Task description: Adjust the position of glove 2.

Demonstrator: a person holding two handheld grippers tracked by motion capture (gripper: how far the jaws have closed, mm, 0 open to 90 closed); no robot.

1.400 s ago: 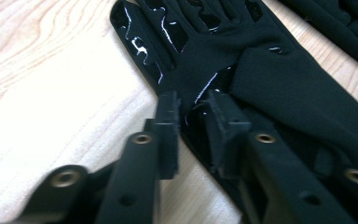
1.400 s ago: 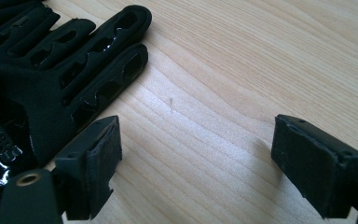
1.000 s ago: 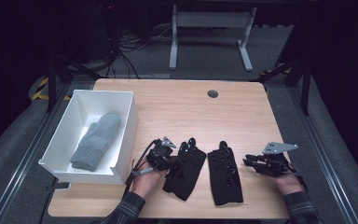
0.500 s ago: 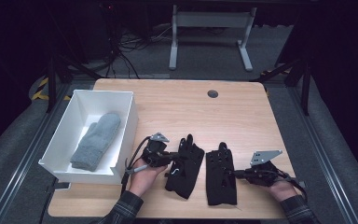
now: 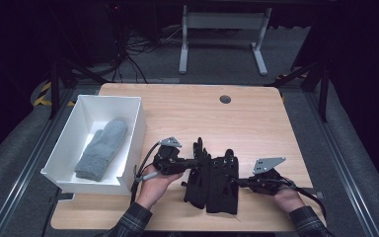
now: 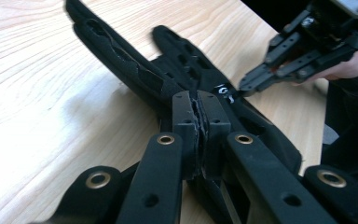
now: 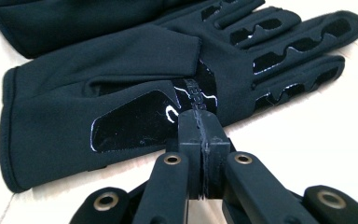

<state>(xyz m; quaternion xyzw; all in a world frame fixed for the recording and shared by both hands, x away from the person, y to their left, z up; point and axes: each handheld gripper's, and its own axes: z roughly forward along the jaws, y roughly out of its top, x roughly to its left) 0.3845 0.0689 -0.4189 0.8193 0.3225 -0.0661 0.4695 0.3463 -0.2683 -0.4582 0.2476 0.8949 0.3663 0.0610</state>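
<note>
At about nine o'clock on the wooden table (image 5: 187,111) stood a white bin (image 5: 133,128), and a grey mitten (image 5: 102,148) lay inside it along its length. Just right of the bin, near seven o'clock, the left gripper (image 5: 197,161) pointed toward three o'clock. In the left gripper view its jaws were pressed together on a fold of the left black glove (image 6: 135,77), with a thin strip of fabric showing between the pads. That glove (image 5: 197,175) lay at roughly six o'clock, fingers toward twelve, and its right edge touched or overlapped the right black glove (image 5: 223,185) beside it (the two read as one dark mass from above).

Further right, near five o'clock, the right gripper (image 5: 241,181) pointed toward nine o'clock with its tips at the right glove's edge. Its jaws had just been closing and now met, pads together at the rim of that glove's (image 7: 121,88) glossy palm patch. Whether they pinched any fabric I could not tell. The left gripper view also showed the right gripper (image 6: 244,86) touching down by the white marking on the palm.
</note>
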